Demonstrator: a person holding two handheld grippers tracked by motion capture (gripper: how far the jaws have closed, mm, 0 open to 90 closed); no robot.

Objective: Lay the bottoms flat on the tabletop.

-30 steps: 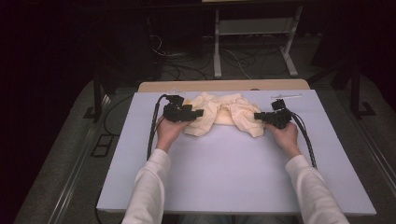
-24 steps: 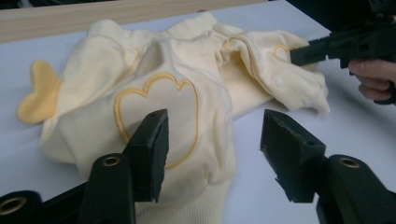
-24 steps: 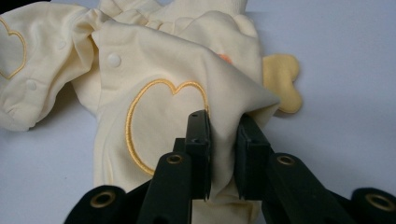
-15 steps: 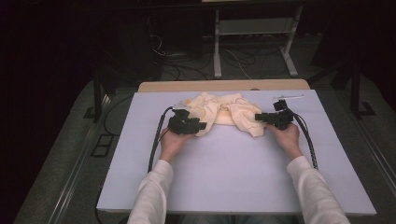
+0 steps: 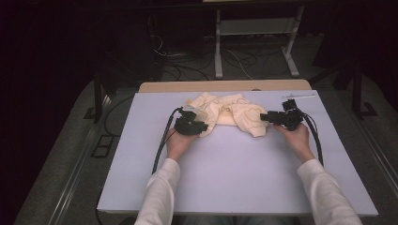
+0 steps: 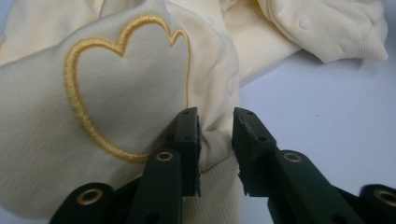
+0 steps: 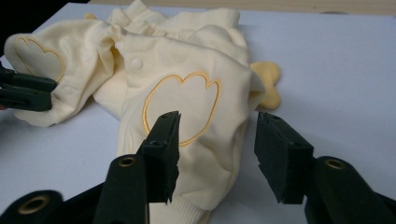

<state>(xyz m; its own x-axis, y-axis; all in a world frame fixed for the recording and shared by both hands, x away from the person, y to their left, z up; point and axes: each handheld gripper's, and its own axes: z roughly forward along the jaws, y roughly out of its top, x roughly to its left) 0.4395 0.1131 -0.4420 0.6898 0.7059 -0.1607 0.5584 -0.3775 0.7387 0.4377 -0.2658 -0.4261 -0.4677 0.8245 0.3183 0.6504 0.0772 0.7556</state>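
Cream-yellow baby romper with embroidered gold paw outlines sits bunched at the table's far middle. Left tool has just been closing on a leg cuff, fabric between its jaws; right tool has just been opening, jaws apart around the other leg. Looks like the regrip step. Next: clamp firmly, then spread it.

High view sits above the person's side, looking forward and down over the whole counter. Each tongs view rides low, looking along its own jaws, very close to the garment. All three share the garment; right tongs view also catches the left tongs.
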